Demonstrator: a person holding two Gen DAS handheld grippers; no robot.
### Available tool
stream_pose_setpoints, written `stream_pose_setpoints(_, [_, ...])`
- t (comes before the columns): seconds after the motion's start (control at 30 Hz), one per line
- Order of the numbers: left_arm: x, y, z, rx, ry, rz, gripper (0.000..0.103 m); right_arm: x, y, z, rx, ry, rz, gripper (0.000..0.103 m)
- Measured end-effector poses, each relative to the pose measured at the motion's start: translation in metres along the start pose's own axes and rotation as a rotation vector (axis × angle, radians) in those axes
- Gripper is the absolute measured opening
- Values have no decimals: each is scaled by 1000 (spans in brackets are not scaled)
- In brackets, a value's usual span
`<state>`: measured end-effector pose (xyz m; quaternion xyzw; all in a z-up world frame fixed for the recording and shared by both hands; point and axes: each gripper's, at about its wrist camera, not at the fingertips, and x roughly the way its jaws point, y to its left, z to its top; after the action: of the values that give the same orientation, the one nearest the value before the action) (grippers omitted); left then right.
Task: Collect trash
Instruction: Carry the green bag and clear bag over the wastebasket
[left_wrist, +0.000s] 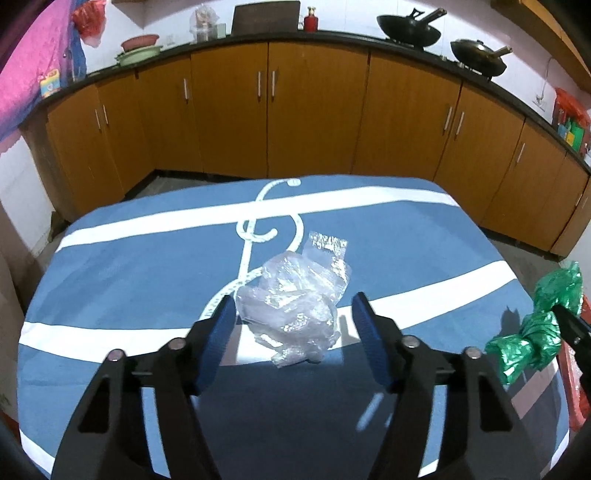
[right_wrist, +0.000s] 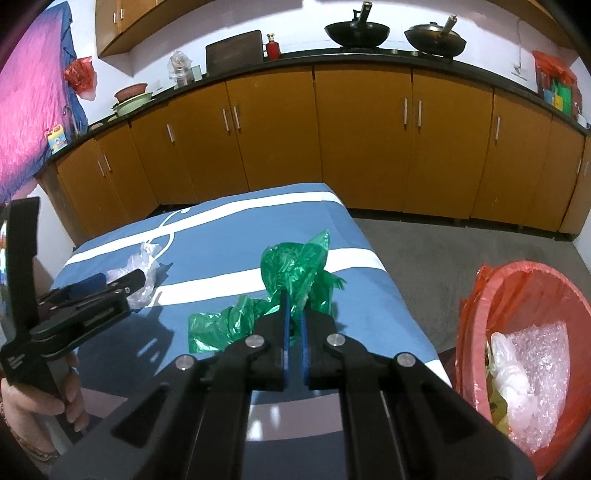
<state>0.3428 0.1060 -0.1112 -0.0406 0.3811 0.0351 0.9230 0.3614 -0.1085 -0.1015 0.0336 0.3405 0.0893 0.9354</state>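
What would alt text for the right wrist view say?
The right gripper is shut on a crumpled green plastic bag over a blue-and-white table. A red bin holding trash sits to the right; the left gripper nears clear plastic.

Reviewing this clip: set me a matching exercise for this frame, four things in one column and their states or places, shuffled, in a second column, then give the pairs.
Things:
1. left gripper
2. right gripper
3. clear plastic wrap
4. red bin

States or places:
A. shut on the green plastic bag
B. beside the table, lined, with bubble wrap inside
C. open, fingers either side of a wad
D. crumpled on the blue and white cloth

Pairs: 1-C, 2-A, 3-D, 4-B
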Motion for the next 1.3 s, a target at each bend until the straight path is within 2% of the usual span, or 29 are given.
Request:
stream_pose_setpoints(0.1, [5, -1, -1, 2, 27, -13, 43, -1, -2, -1, 6, 2, 2, 6])
stream_pose_setpoints(0.17, [6, -3, -2, 6, 34, -22, 28, -1, 1, -1, 8, 3, 2, 6])
stream_pose_setpoints(0.33, [0, -4, -2, 12, 20, -33, 18, -6, 0, -3, 7, 3, 1, 6])
stream_pose_setpoints(0.7, [-44, -4, -3, -1, -56, -18, 16, -43, 3, -2, 12, -42, 26, 6])
stream_pose_setpoints(1.13, [-119, -21, -10, 3, -154, -69, 16, -111, 1, -6, 29, -116, 74, 6])
stream_pose_setpoints(1.3, [-136, -30, -13, 15, -179, -81, 15, -132, -3, -8, 35, -136, 81, 6])
